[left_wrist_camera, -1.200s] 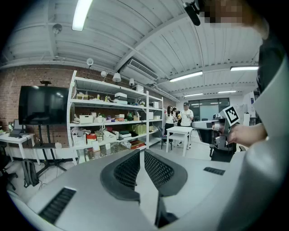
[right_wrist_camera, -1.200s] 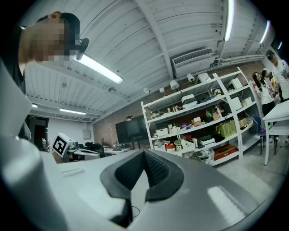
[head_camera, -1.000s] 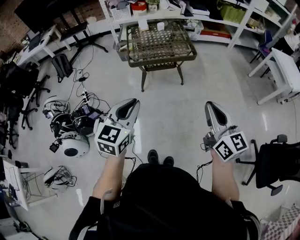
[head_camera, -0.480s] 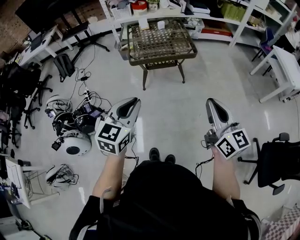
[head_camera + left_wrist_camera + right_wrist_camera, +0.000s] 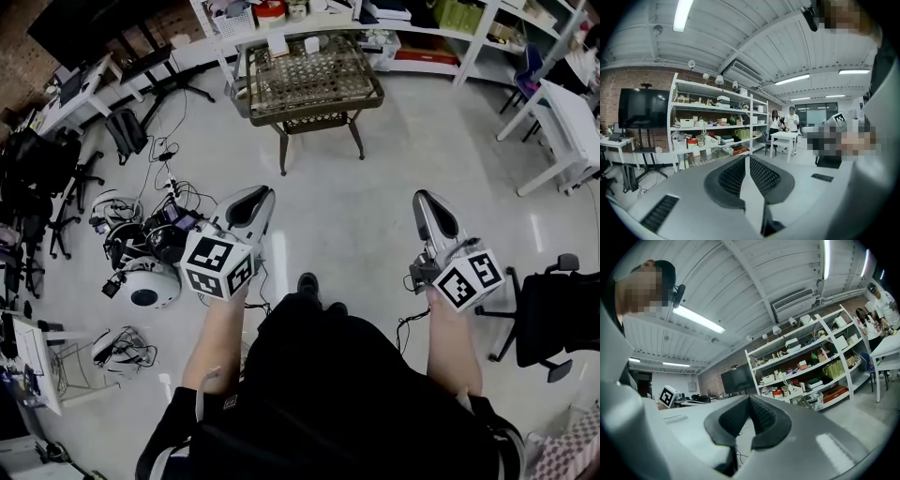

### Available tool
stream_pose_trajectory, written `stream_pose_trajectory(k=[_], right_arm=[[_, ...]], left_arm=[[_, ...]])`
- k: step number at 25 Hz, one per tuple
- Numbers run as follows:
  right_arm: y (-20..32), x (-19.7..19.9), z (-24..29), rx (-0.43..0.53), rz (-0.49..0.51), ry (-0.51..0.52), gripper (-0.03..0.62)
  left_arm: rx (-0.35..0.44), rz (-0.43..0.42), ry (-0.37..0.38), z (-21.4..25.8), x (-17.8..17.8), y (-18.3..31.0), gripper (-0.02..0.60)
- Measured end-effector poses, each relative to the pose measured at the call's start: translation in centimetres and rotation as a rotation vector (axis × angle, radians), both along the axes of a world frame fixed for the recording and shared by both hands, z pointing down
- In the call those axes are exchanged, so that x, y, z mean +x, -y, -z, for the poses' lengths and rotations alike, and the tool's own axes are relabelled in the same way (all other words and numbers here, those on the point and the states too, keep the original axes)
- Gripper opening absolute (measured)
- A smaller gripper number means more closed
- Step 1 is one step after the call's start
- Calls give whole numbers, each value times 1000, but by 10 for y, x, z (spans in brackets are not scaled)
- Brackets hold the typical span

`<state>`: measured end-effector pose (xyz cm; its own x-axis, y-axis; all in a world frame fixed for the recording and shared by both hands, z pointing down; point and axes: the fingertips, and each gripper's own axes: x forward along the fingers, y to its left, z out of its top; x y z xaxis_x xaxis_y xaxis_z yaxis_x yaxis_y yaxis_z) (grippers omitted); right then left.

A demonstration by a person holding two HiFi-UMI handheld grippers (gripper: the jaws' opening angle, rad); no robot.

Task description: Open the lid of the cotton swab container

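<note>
Fingers (image 5: pixel 732 174): left gripper (image 5: pixel 251 202) tip-to-tip, right gripper (image 5: pixel 427 204) pressed shut, both empty | change: surface (image 5: pixel 314 112) slid slightly up-view, still well ahead of fingers | cotton swab container: unidentifiable, perhaps among small items (image 5: pixel 278 45) there | lid untouched

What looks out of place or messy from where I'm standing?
Nothing is spilled or damaged. The one untidy spot is the tangle of cables and gear on the floor at the person's left. The wicker table stands well ahead, and what's on it is too small to identify.
</note>
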<state>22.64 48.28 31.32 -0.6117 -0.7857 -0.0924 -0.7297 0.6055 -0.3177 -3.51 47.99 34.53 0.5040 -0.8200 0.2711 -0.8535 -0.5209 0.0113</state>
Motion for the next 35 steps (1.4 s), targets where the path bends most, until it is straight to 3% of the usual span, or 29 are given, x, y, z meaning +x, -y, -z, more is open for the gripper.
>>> stream_pose_trajectory(k=[10,18,25,35], right_arm=[[39,7,-15,-34,-31,-18,11],[114,-19,-17,-51,-40,-54,11],[199,-62,-14,-71,-47,-77,11],[291,-160,-9,-59,19,-95,11]], left_arm=[[-13,-46,-30,-14,15,52,35],[-5,-45,-71,-19,-12,136,35],[-28,-66,-84,-26,-48,215,35],[-8,-67,-79,-26,-114,297,35]])
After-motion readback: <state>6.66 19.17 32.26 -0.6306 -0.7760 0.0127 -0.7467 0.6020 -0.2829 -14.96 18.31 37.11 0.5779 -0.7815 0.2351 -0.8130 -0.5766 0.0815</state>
